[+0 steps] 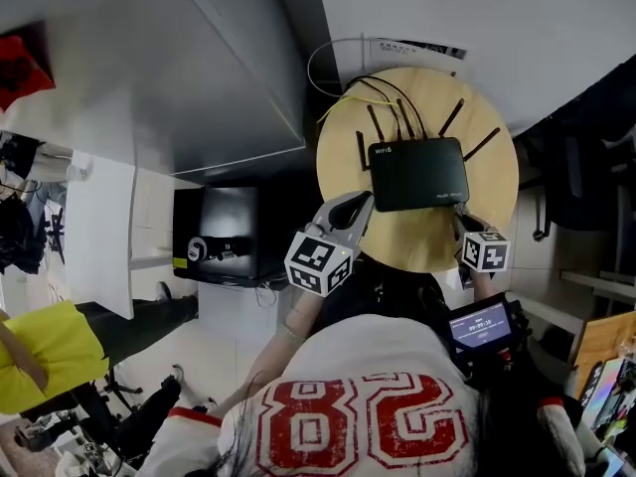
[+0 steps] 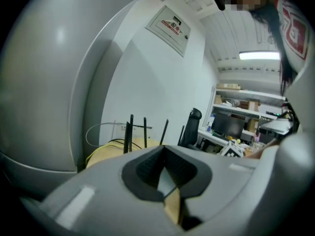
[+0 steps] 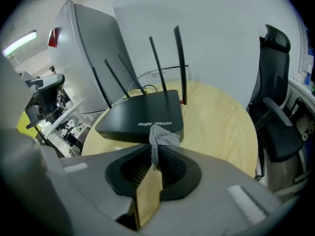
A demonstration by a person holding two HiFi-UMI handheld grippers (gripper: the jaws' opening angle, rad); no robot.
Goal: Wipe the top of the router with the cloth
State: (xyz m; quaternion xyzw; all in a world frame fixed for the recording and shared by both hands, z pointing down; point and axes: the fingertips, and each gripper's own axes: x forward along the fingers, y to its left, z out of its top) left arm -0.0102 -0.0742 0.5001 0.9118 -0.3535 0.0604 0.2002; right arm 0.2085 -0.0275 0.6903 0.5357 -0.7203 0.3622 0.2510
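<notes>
Cloth (image 3: 163,138) – small grey wad pinched between the right gripper (image 3: 156,157) jaws, which are closed tight on it; it sits right at the front edge of the router (image 3: 141,116), contact with the casing unclear. Left gripper (image 2: 165,154) jaws are together with nothing between them, tips by the router's front left corner in the head view. Router is black, lying flat mid-way across the round wooden table (image 3: 219,127), antennas up at its back edge – yellow cable (image 1: 341,104) trails off behind. Black office chair (image 3: 275,107) stands beyond the table.
</notes>
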